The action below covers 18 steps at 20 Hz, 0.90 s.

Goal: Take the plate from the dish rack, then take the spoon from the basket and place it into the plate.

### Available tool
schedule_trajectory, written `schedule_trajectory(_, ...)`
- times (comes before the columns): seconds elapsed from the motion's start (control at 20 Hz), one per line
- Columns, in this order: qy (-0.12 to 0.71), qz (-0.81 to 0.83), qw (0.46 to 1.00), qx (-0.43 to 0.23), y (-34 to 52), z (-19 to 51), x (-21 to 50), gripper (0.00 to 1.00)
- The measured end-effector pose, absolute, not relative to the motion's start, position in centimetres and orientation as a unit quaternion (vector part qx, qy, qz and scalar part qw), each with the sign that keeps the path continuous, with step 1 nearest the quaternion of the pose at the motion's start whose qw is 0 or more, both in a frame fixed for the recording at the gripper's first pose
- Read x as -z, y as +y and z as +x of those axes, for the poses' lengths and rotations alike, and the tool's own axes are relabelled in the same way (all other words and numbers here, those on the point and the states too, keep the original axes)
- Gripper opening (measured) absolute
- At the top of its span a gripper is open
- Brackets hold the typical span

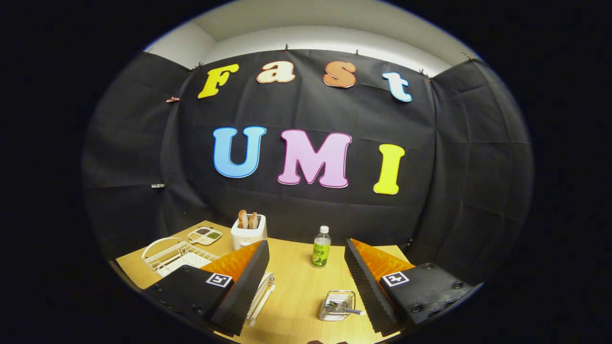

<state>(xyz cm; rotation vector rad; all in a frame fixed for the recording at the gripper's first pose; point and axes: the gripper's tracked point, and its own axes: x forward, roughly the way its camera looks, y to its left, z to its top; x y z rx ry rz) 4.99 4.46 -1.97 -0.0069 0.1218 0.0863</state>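
My gripper (pixel 306 243) is open, held above the wooden table (pixel 296 277) with nothing between its fingers. A white wire dish rack (pixel 178 255) stands on the table's left side, partly behind my left finger (pixel 244 282). A white curved rim (pixel 160 243) that looks like the plate stands at the rack's left end. A small metal wire basket (pixel 337 305) sits close in between the fingers, near my right finger (pixel 366 282). The spoon (pixel 345 309) lies in it, handle pointing toward that finger.
A white toaster (pixel 248 231) with two bread slices stands at the back, beyond the left finger. Left of it lies a small divided dish (pixel 204 235). A green-labelled bottle (pixel 321 248) stands at the back middle. White rods (pixel 260 296) poke out by the left finger.
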Motion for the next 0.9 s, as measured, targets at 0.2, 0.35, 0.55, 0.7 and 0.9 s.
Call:
schedule_trajectory(0.2,0.101,-0.047,0.993,-0.048,7.6,7.5,3.7,0.97)
schedule_trajectory(0.35,0.134,-0.077,0.987,-0.048,10.2,9.1,5.4,0.98)
schedule_trajectory(0.55,0.181,-0.098,0.977,-0.056,12.7,10.8,8.6,0.97)
schedule_trajectory(0.7,0.219,-0.122,0.966,-0.059,14.4,11.4,11.4,0.97)
schedule_trajectory(0.9,0.245,-0.195,0.949,-0.046,15.0,12.7,14.5,0.95)
